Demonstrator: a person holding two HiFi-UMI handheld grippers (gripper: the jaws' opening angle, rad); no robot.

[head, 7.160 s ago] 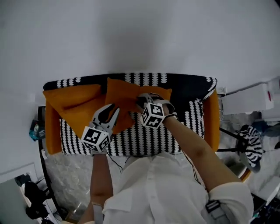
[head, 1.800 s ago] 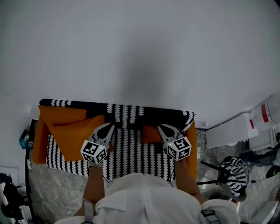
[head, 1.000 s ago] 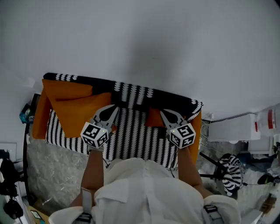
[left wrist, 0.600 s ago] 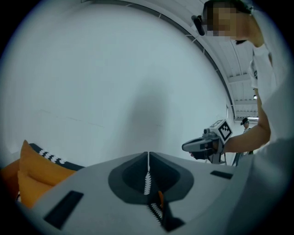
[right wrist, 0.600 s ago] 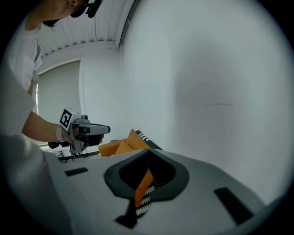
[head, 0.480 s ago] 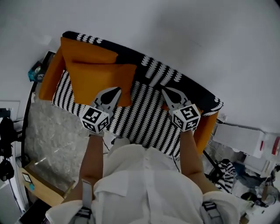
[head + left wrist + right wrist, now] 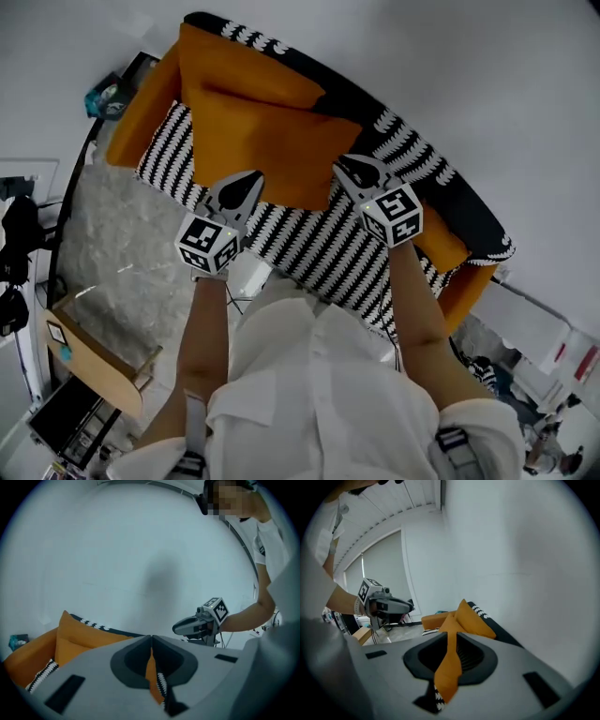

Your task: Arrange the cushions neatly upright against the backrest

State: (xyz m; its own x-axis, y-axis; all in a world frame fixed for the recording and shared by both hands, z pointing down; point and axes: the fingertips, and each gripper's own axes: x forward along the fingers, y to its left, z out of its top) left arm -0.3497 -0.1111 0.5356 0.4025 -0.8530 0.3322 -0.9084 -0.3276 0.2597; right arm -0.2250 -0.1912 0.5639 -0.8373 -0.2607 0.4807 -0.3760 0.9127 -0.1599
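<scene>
White wall, patterned sofa (image 7: 309, 251): right hand-held gripper (image 7: 349, 172), jaws just opening around the near orange cushion (image 7: 272, 155) edge; left hand-held gripper (image 7: 248, 181) closed, empty. Unsupported, the cushion may topple forward.

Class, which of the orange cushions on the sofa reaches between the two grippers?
The middle cushion, overlapping the corner cushion: its near edge lies between the left gripper and right gripper. The right-end cushion lies outside them.
</scene>
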